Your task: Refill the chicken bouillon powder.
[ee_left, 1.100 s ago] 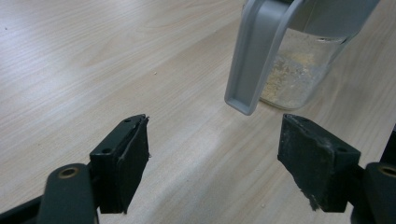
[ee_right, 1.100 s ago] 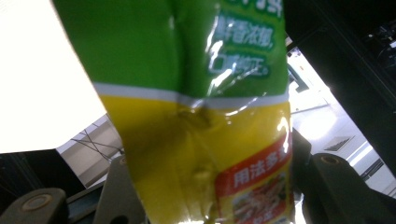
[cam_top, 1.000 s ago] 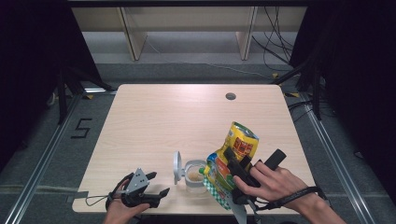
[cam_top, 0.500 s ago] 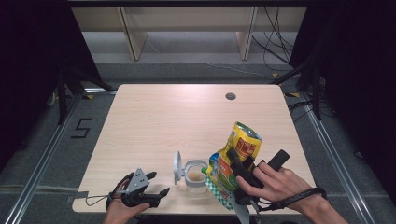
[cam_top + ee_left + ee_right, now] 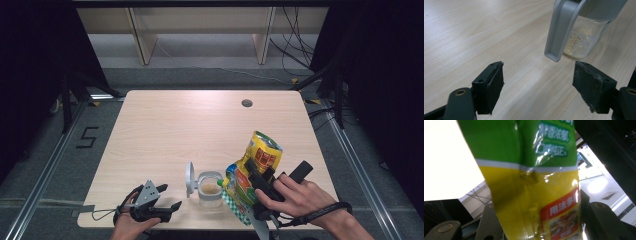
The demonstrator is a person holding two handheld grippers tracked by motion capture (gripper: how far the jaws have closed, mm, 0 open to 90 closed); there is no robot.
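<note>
A pale wood-grain worktop (image 5: 200,130) with a small round grommet hole (image 5: 247,103) near its far edge stands on grey carpet; beyond it are a light shelf unit (image 5: 200,30) and loose cables (image 5: 295,55) on the floor, and a white "5" (image 5: 87,137) is marked on the floor to the left.

Near the front edge stands a clear jar (image 5: 210,189) with its grey flip lid (image 5: 190,179) swung open to the left — a thin layer of tan powder lies at its bottom. Just right of it, the right gripper (image 5: 260,182) holds a yellow-and-green pouch (image 5: 257,162) tilted over the jar, fingers closed on the pouch from both sides. In the right gripper view the pouch (image 5: 531,182) covers the middle, so the finger pads are hidden; whether powder is leaving the pouch cannot be made out.

The left gripper (image 5: 167,197) rests low at the front left corner, apart from the jar — its fingers (image 5: 490,85) stand wide with nothing between them. The left gripper view cuts off the jar's top and rim.
</note>
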